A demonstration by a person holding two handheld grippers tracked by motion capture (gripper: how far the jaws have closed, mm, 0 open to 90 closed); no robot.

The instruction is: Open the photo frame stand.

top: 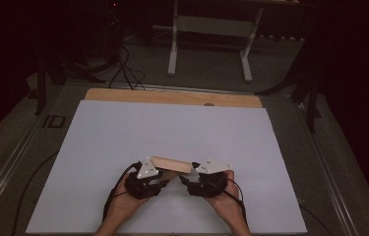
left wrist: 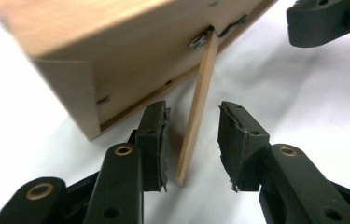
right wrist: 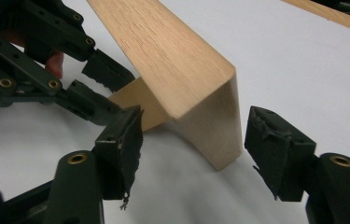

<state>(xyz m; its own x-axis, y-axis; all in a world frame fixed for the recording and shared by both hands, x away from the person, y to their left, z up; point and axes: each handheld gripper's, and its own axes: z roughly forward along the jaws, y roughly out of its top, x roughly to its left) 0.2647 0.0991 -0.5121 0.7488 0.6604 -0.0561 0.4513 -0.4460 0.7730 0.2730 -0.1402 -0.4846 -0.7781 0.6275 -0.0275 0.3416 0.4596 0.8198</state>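
Loosely, both tongs around wooden frame

Setting: a recording lab or test studio, dimly lit. A white sheet covered a wooden table, whose bare strip showed along the far edge. Metal rails ran beside the left and right edges. Beyond the far edge lay grey carpeted floor with black cables trailing across it, dark stand legs near the far-left corner, and the white legs of another desk. Dark curtains closed off the sides.
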